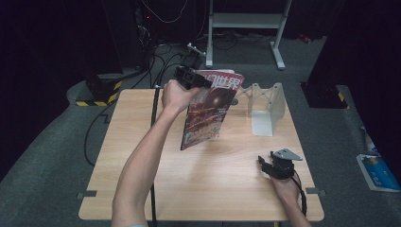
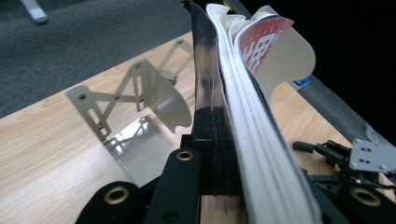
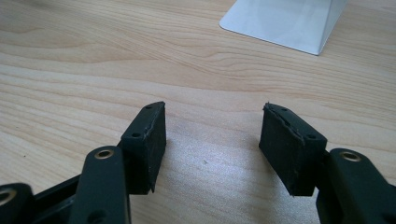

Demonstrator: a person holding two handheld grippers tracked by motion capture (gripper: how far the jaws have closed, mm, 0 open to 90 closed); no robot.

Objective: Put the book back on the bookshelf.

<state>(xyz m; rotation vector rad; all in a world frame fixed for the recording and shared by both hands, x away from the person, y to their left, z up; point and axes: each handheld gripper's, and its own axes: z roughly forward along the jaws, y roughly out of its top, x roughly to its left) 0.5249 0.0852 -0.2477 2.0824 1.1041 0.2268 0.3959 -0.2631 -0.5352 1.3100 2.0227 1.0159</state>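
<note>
Metal bookend point(image 1: 265, 112) on wooden table point(image 1: 213, 179)

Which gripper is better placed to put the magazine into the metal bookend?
Left, probably. The left gripper is already shut on the magazine, holding it upright above the table beside the metal bookend. The right gripper stands open and holds nothing, low over the table near its front edge.

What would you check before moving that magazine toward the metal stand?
1. Left gripper clamped on the magazine: ok, jaws shut on its edge.
2. Magazine clear of the table: ok, held in the air.
3. Pages kept together: not ok, they fan apart in the left gripper view.
4. Metal bookend standing upright: ok.
5. Right gripper free to help: ok, jaws open, nothing between them.
</note>
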